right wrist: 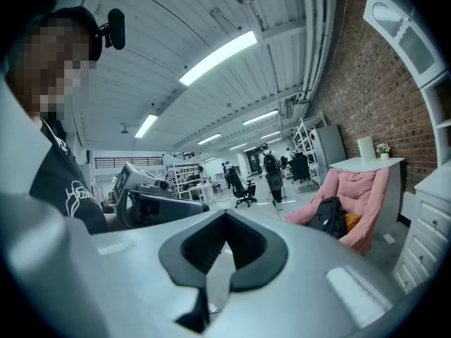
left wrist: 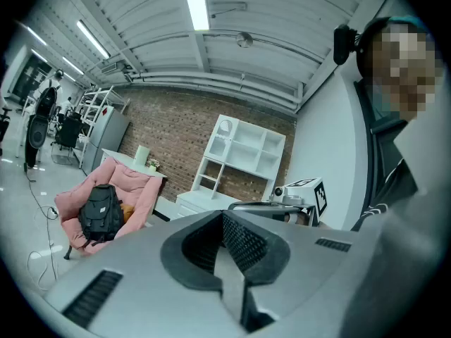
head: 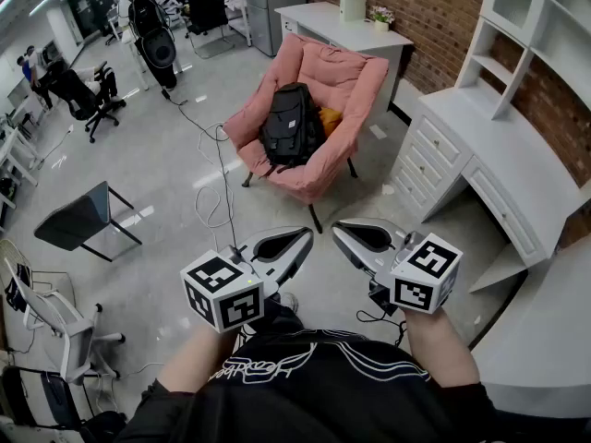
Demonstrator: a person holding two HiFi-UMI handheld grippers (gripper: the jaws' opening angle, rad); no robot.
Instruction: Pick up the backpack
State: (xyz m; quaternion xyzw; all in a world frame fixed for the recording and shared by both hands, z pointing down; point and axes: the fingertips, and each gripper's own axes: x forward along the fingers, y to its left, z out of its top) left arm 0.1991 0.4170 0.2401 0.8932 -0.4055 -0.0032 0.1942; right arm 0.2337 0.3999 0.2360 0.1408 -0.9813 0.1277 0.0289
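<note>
The left gripper [head: 306, 236] is held with its fingers [left wrist: 248, 239] closed tip to tip, and nothing is gripped between them. The right gripper [head: 339, 232] is likewise closed and empty, its fingers [right wrist: 243, 248] pressed together. The two sets of fingertips are kept near each other but apart. The black backpack [head: 291, 124] is seen well ahead of both sets of fingers, propped upright on the seat of a pink chair [head: 355, 77]. A cable [head: 219, 197] is trailed across the floor [head: 157, 169] between the fingers and the chair.
</note>
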